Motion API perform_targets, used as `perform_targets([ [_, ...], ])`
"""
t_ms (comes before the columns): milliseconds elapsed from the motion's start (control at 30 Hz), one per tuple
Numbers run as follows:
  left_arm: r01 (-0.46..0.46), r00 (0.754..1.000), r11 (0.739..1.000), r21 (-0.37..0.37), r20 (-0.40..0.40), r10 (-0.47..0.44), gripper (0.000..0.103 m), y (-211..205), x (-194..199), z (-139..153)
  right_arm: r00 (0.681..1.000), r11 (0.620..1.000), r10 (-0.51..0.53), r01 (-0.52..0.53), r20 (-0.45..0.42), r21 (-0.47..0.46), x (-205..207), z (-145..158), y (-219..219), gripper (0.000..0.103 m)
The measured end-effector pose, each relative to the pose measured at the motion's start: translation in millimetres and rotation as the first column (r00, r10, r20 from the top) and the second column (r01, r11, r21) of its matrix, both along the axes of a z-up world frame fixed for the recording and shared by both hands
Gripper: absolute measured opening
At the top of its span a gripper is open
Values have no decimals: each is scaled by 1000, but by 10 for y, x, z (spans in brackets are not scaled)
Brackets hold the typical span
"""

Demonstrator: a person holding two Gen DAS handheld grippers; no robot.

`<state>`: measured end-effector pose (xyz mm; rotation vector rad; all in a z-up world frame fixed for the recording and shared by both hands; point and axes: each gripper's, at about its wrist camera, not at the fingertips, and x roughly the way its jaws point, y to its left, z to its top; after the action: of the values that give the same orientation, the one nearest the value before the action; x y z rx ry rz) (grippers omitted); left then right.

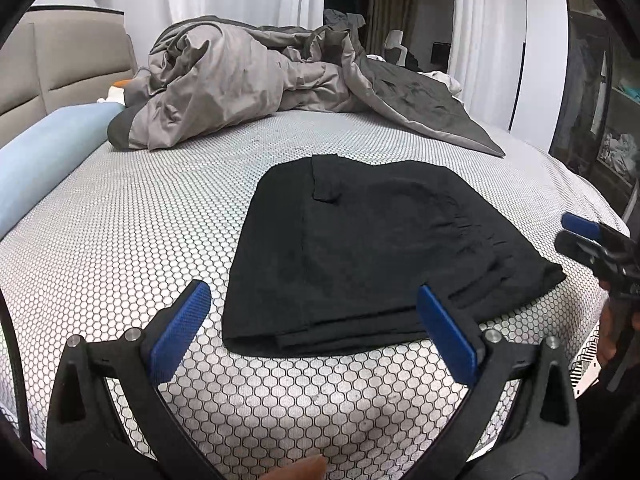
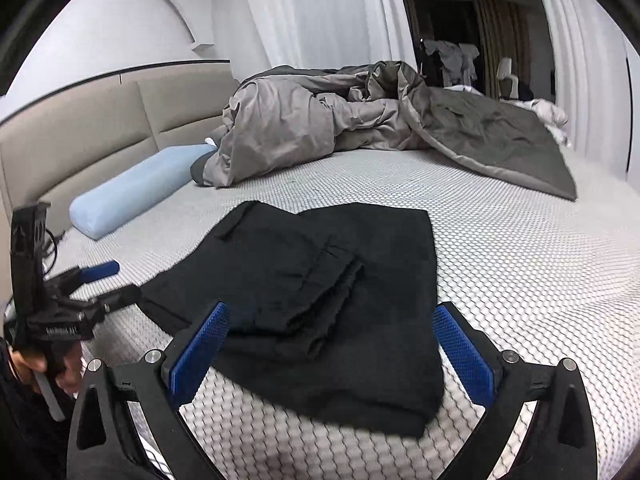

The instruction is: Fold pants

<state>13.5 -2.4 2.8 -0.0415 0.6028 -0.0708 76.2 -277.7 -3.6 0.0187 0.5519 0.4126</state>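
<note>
The black pants (image 1: 360, 256) are lying folded on the honeycomb mattress (image 1: 120, 240), at twelve o'clock from both tongs. The left gripper (image 1: 316, 332) and right gripper (image 2: 332, 352) are being held apart, empty. The loose top layer (image 2: 320, 280) is at risk of being dragged open by a careless brush.

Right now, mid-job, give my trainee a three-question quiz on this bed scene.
1. True or false: the left gripper is shut on the pants.
2. What lies behind the pants? A) grey duvet B) laptop C) basket
3. Fill in: the blue pillow lies along the ____.

Key: 1 false, both grippers are open and hold nothing, the right gripper too. 2 A. 3 headboard.
</note>
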Motion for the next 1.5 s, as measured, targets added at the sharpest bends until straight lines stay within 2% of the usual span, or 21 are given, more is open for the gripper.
perform_targets([
  [167,-25,999,999,-21,23,26,102,-7,-28,20,1000,999,-10,10,19,32,-115,7,-69,103],
  [267,-23,1000,1000,-4,18,23,102,-33,-5,3,1000,999,-4,3,12,51,-119,11,-81,103],
  [367,-17,1000,1000,16,16,17,102,-55,18,-10,1000,999,-1,0,6,42,-113,3,-66,103],
  [1500,-9,1000,1000,15,-1,9,102,-69,104,-39,1000,1000,25,-25,-7,15,-88,-14,2,103],
])
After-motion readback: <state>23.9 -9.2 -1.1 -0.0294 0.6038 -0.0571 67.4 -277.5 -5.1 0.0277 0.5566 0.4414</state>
